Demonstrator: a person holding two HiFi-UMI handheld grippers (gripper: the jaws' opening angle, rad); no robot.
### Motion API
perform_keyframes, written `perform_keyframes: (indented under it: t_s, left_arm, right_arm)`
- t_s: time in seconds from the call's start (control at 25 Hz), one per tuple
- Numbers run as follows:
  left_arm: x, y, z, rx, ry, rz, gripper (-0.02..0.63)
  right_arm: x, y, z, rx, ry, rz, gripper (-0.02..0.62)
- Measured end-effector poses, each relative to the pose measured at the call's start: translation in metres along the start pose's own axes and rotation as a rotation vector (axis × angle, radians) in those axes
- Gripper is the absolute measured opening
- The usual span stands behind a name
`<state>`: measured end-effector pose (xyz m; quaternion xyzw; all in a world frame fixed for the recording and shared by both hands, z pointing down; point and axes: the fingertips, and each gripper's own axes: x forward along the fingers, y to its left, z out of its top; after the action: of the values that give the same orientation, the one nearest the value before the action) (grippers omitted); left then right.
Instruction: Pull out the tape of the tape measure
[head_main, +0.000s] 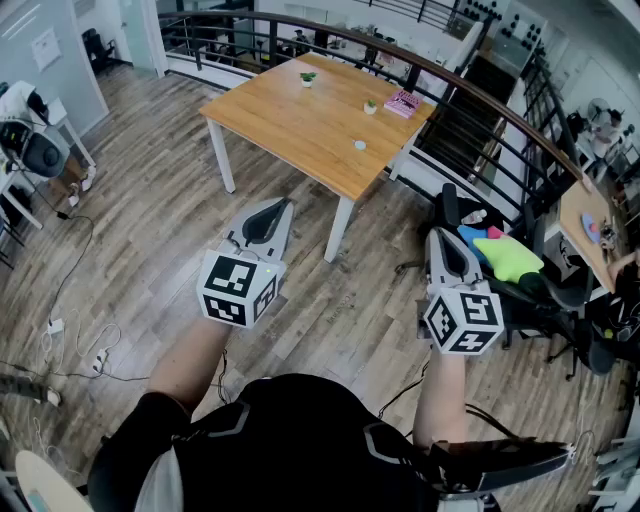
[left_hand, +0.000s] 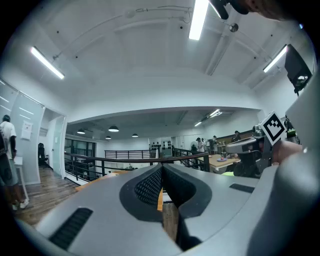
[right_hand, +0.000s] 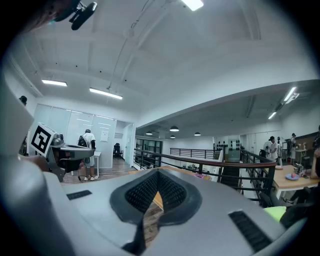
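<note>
Sitting on the table (head_main: 290, 125), tape measure (head_main: 360, 145) well beyond closed fingers (head_main: 268, 222)

The table (head_main: 290, 115) stands ahead, railing (head_main: 460, 85) behind it, chair (head_main: 540, 290) at right.

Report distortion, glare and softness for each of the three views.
Head view: fisheye bows the railing; light even, the table sharp. Left gripper view: dark rounded corners, the ceiling strip light blown out, the shut left gripper slightly soft. Right gripper view: same dark corners, a ceiling light glaring at the top edge, the shut right gripper soft too.
</note>
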<state>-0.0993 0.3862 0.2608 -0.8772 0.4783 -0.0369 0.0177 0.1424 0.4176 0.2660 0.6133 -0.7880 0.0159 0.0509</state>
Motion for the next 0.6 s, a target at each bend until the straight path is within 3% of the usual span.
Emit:
perform_keyframes:
  t_s: [0.6]
  left_arm:
    - [-0.0098,-0.0025,-0.0075,-0.011,0.03,-0.01,0.03]
  right_arm:
    - [-0.0031,0.0093,-0.0005,0.024,-0.015,0.016,0.009]
